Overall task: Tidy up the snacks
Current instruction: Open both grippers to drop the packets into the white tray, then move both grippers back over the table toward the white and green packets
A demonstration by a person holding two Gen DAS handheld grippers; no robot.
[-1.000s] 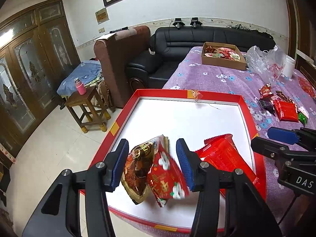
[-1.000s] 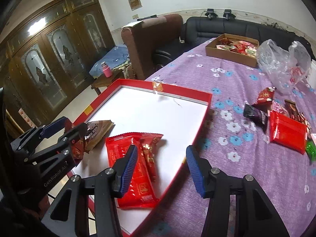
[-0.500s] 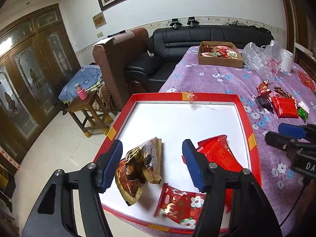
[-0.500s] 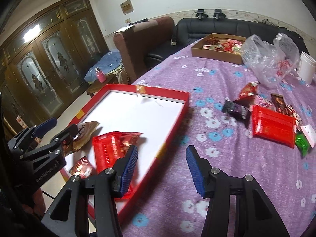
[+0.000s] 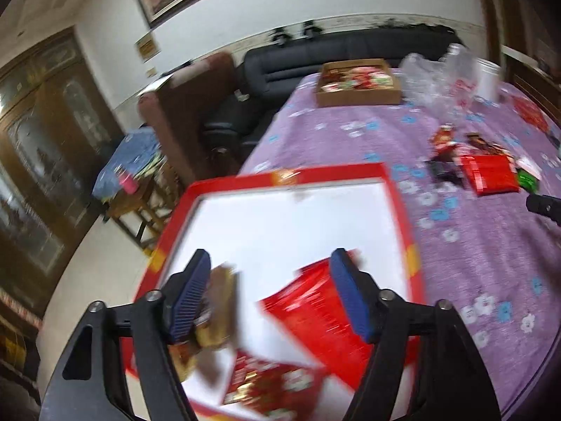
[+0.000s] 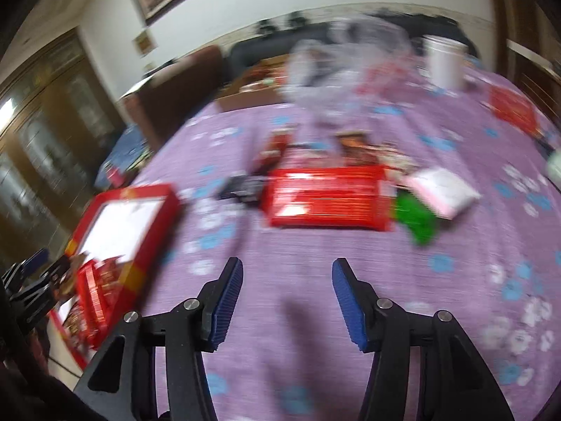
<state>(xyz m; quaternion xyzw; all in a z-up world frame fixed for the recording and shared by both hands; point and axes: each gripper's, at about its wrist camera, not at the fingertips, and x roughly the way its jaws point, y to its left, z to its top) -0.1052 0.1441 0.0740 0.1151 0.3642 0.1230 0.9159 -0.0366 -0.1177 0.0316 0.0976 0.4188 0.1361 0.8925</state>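
Observation:
My left gripper (image 5: 270, 273) hangs over the near end of the red-rimmed white tray (image 5: 399, 207), its jaws opening with nothing pressed between them. Under it lie a brown-gold snack bag (image 5: 217, 312), a small flowery red packet (image 5: 273, 382) and a big red packet (image 5: 322, 319). My right gripper (image 6: 285, 280) is over bare purple cloth, jaws opening and empty. Ahead of it lies a pile of loose snacks: a large red packet (image 6: 326, 198), a black one (image 6: 242, 187), a green one (image 6: 417, 217) and a pink-white one (image 6: 441, 191). The tray (image 6: 154, 210) shows at the left.
A purple flowered tablecloth (image 6: 315, 315) covers the table. Far back stand a cardboard box of snacks (image 5: 357, 84), a clear plastic bag (image 6: 347, 63) and a white cup (image 6: 443, 61). Another red packet (image 6: 512, 108) lies far right. A sofa and armchair stand beyond the table.
The left jaws spread and dropped the brown bag and flowery packet into the tray. The right gripper swung away from the tray, rightward, to face the loose snack pile.

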